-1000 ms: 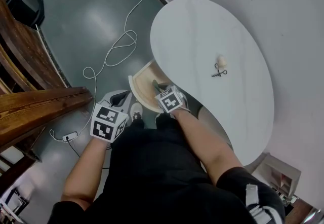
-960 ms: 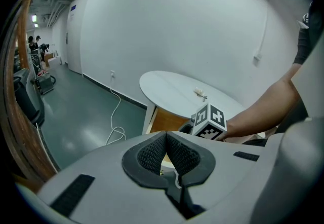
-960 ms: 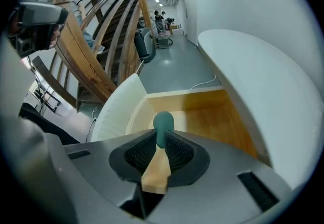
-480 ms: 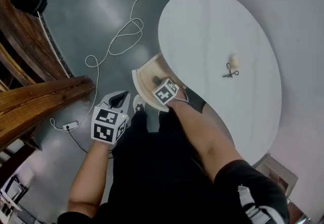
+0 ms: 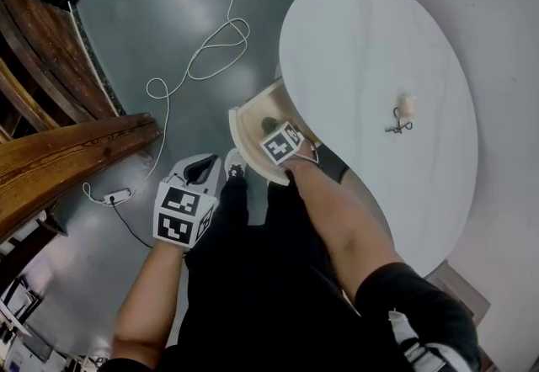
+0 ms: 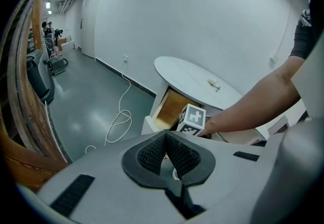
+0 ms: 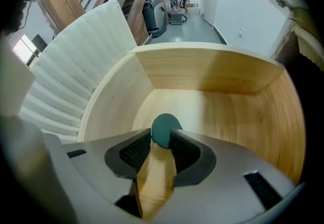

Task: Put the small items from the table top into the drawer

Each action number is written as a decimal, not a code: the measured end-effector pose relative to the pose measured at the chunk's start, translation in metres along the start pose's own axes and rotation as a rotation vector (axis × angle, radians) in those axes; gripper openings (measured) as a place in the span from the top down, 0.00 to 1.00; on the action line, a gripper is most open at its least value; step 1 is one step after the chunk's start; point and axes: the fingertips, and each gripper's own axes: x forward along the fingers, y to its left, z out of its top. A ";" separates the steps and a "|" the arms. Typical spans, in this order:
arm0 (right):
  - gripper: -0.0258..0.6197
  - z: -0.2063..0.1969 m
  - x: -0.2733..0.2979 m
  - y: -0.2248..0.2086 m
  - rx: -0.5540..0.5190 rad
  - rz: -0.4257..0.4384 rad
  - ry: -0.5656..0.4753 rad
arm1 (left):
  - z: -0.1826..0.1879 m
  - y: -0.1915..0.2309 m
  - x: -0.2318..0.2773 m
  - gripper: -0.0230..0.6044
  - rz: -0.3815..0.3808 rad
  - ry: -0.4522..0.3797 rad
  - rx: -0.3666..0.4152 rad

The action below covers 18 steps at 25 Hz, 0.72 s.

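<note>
The little green disc point(image 7: 163, 125), in the drawer point(image 7: 228, 101) at 12 o'clock between the just-opening jaws of the right hand-held gripper point(image 7: 161, 142), looks light, hard and slippery, best pinched by its edges; the left hand-held gripper point(image 6: 166, 139) is closed, empty.

Soft indoor light, fisheye-warped dark edges

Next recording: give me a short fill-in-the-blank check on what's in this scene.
1. The dark green round disc is inside the light wooden ___.
2. The white oval table holds ___ small items: a cream lump and a dark wire clip.
3. The left gripper holds nothing; its jaws are ___.
Missing words: drawer; two; shut.
</note>
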 end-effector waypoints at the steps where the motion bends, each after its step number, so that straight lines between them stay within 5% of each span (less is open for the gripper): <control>1: 0.78 0.001 0.001 0.001 0.001 0.001 -0.004 | -0.001 0.000 0.001 0.94 -0.003 0.002 0.003; 8: 0.77 0.008 -0.021 0.012 0.049 0.004 -0.064 | 0.004 -0.003 0.000 0.94 -0.024 -0.006 0.042; 18: 0.82 0.038 -0.124 0.020 0.133 0.013 -0.300 | 0.053 -0.024 0.000 0.94 -0.070 -0.069 0.129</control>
